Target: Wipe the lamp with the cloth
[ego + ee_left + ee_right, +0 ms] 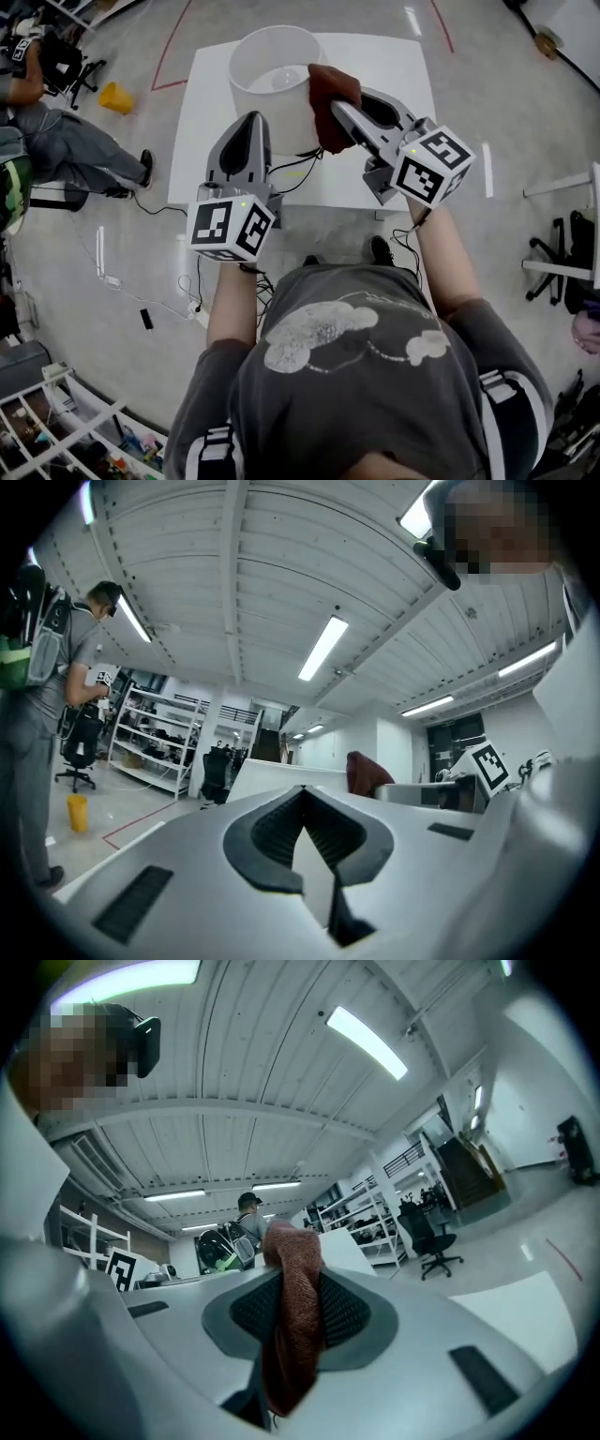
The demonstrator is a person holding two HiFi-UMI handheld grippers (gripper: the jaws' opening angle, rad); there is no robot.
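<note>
My right tool (337, 111) is clamped on the reddish-brown cloth (330, 89) and holds it against the right rim of the white lamp (262, 94) on the counter (398, 70) for wiping, while my left tool (249, 127), jaws together and empty, sits beside the shade, probably to steady it.

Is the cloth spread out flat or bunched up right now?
Bunched up. The cloth is a crumpled wad clamped between the jaws of the right gripper, touching the lamp at its shade rim.
</note>
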